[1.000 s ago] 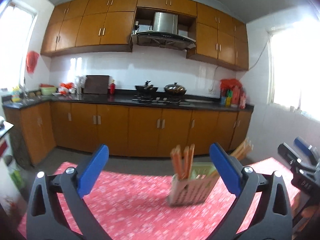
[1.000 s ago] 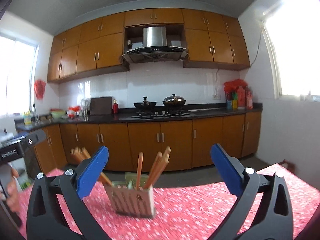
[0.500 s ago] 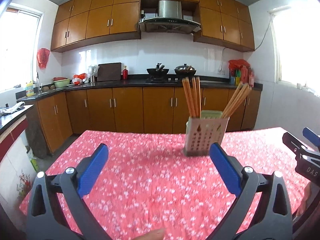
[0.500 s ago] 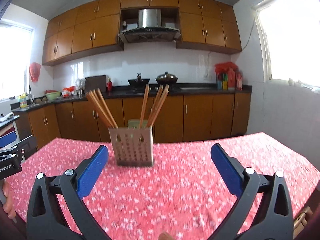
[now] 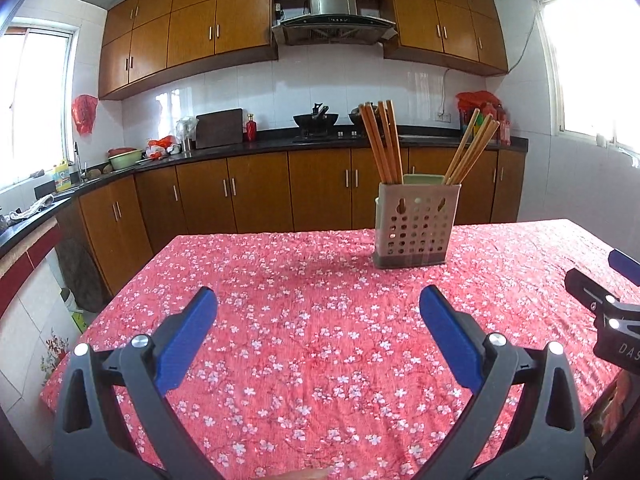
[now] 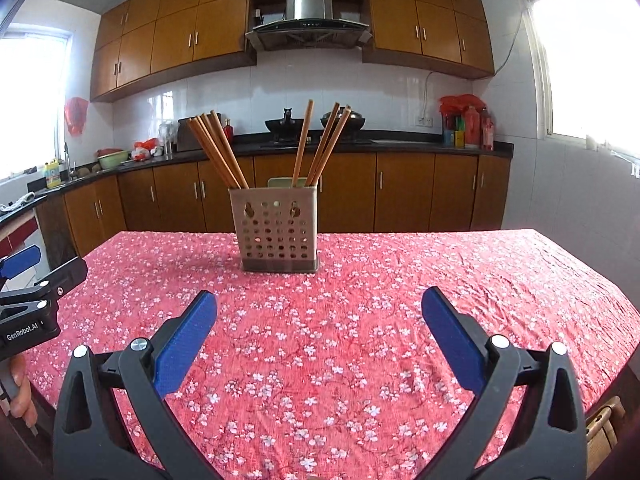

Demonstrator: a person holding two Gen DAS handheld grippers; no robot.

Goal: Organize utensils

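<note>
A beige perforated utensil holder (image 5: 416,224) stands on the red flowered tablecloth (image 5: 320,320), toward the far edge. Several wooden chopsticks (image 5: 384,142) stand in it in separate leaning bunches. The holder also shows in the right wrist view (image 6: 278,230) with its chopsticks (image 6: 218,150). My left gripper (image 5: 318,308) is open and empty, above the near part of the table, short of the holder. My right gripper (image 6: 319,308) is open and empty, also well short of the holder. Each gripper shows at the edge of the other's view.
The table (image 6: 520,280) fills the foreground, with its far edge behind the holder. Beyond a floor gap stand brown kitchen cabinets (image 5: 256,192) and a dark counter with pots (image 6: 288,124). A wooden stool corner (image 6: 604,420) shows at the lower right.
Both grippers have tilted down and pulled back, so the table and holder now sit fully in view. Both stay open and empty. The holder has not moved.
</note>
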